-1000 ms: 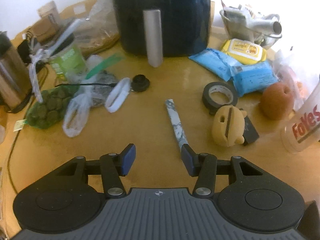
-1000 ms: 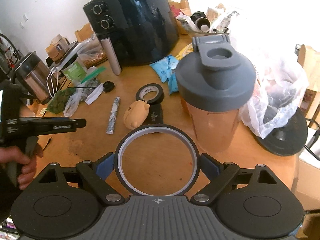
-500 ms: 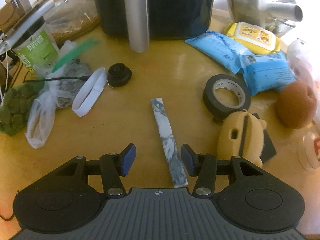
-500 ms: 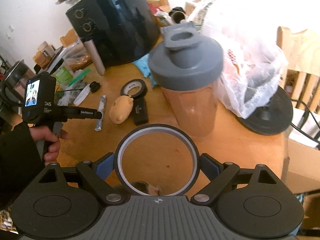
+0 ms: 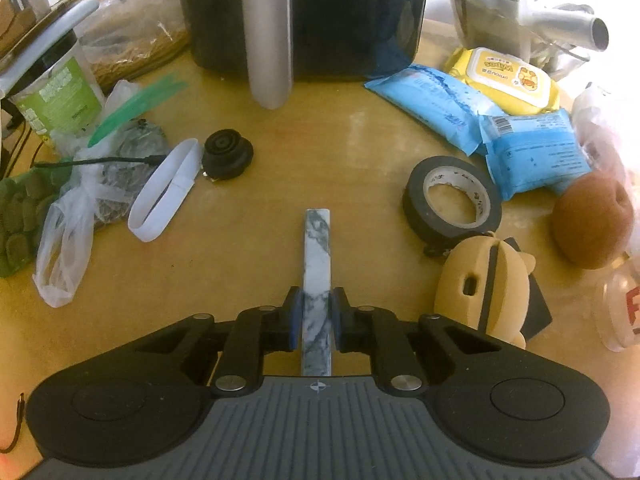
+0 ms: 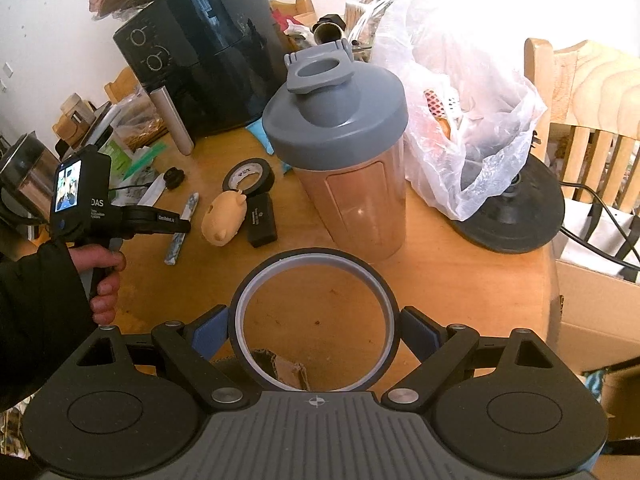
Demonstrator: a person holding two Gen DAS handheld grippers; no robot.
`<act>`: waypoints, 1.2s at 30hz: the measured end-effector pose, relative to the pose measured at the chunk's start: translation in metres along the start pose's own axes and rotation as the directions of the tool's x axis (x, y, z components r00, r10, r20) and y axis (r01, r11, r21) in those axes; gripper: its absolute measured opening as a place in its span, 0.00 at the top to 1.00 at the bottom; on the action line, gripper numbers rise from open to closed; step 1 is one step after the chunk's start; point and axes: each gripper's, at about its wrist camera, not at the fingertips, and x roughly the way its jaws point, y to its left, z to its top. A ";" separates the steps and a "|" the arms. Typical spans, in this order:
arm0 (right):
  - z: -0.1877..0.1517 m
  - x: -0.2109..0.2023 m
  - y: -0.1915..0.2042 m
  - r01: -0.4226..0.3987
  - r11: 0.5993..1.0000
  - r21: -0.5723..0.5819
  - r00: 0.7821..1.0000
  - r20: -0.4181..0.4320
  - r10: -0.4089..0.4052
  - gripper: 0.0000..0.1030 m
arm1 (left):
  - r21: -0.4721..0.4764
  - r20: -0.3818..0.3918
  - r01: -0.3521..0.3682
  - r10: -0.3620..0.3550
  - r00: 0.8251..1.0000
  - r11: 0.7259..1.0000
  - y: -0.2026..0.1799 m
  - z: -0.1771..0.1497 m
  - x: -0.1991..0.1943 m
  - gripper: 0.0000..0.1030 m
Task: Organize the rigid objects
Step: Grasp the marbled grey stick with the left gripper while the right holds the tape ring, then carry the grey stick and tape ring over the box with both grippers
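Left gripper [image 5: 316,318] is clamped on the marble bar [image 5: 317,280]: both blue pads sit flush against its long sides, gripping near the end closest to the camera, with a short stub running back under the gripper body and most of the bar's length sticking out forward, in line with the fingers. From the right wrist view the bar lies flat on the wooden table [image 6: 440,248], and the person's left hand [image 6: 105,276] holds the gripper's handle beside it. Right gripper [image 6: 316,330] holds a dark ring [image 6: 316,258] with a pale inner band, jaws spread wide with one pad on each side of its outer rim, touching; the ring sits centred between the fingers, above the near table edge. Ahead of the bar: black air fryer [image 5: 304,16] with its silver handle. To the bar's right, black tape roll [image 5: 452,196], with a tan pig-shaped toy [image 5: 480,288] just beside it. To its left, white band [image 5: 166,196] and a small black knob [image 5: 228,154], well apart from the bar. Shaker bottle [image 6: 340,160] with a grey lid stands just beyond the ring.
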 end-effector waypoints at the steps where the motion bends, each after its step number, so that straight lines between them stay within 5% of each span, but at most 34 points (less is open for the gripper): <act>1: 0.000 0.000 0.000 -0.001 1.000 -0.002 1.000 -0.002 0.001 0.11 | -0.003 0.003 0.003 -0.003 1.000 1.000 0.001 0.000 -0.003 0.85; 22: 0.001 0.012 0.027 -0.091 0.990 -0.111 0.995 -0.059 0.085 0.11 | -0.119 0.097 0.068 -0.057 0.994 0.991 0.023 -0.024 -0.087 0.85; 36: -0.009 0.010 0.065 -0.046 0.910 -0.413 0.995 -0.099 0.006 0.11 | -0.178 0.057 -0.039 0.050 0.997 0.983 0.027 -0.054 -0.139 0.85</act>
